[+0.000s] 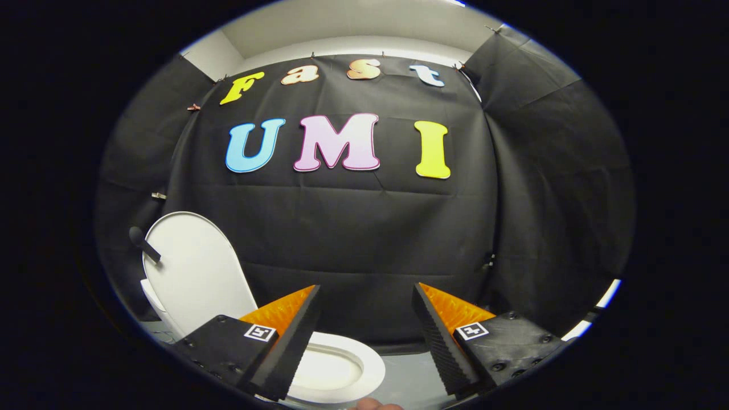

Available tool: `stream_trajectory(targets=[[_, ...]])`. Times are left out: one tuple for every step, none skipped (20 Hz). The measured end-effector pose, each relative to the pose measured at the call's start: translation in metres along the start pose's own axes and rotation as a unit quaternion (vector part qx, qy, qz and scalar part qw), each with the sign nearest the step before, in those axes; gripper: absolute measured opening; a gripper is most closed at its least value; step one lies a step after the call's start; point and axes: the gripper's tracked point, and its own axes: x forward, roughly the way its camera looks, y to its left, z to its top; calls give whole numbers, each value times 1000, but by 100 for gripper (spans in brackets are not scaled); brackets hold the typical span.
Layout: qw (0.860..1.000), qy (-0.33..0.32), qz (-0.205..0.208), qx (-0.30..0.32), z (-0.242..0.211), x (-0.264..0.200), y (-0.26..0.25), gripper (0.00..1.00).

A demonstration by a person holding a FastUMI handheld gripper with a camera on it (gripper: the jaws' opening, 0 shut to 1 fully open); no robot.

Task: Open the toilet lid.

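At about nine o'clock from the fingers, the white toilet lid (193,273) stands raised, leaning back toward the black cloth wall (364,239). A small dark handle (143,244) sticks out from its left edge near the top. Below the lid, at about seven o'clock and partly behind the left finger, the white toilet seat (373,364) lies flat around the open bowl (330,370), on a grey floor (407,381). The gripper (364,324) hangs above the seat with its fingers spread wide, the gap between them holding nothing and neither finger touching the lid. The cloth wall spans twelve o'clock, and a second cloth panel (558,188) hangs at two o'clock.
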Motion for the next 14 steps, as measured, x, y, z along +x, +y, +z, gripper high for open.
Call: stream_trajectory(targets=[[1000,-3,-5,0,1,1,-3,99],[1000,-8,-11,-5,1,4,-7,99],[1000,-9,-16,-11,1,6,-11,99],[1000,-11,-16,-13,2,8,-12,98],[1000,-12,-11,-11,2,7,-11,98],[1000,-16,-5,-9,5,8,-10,99],[1000,-18,-5,-9,7,8,-11,99],[1000,-19,-8,-9,7,11,-14,98],[1000,-19,-10,-10,7,11,-15,98],[1000,-17,-10,-12,6,11,-16,98],[1000,-18,-10,-14,6,11,-16,98],[1000,-17,-11,-15,7,12,-15,98],[1000,-17,-9,-16,7,12,-14,98],[1000,-17,-7,-18,6,11,-13,98]])
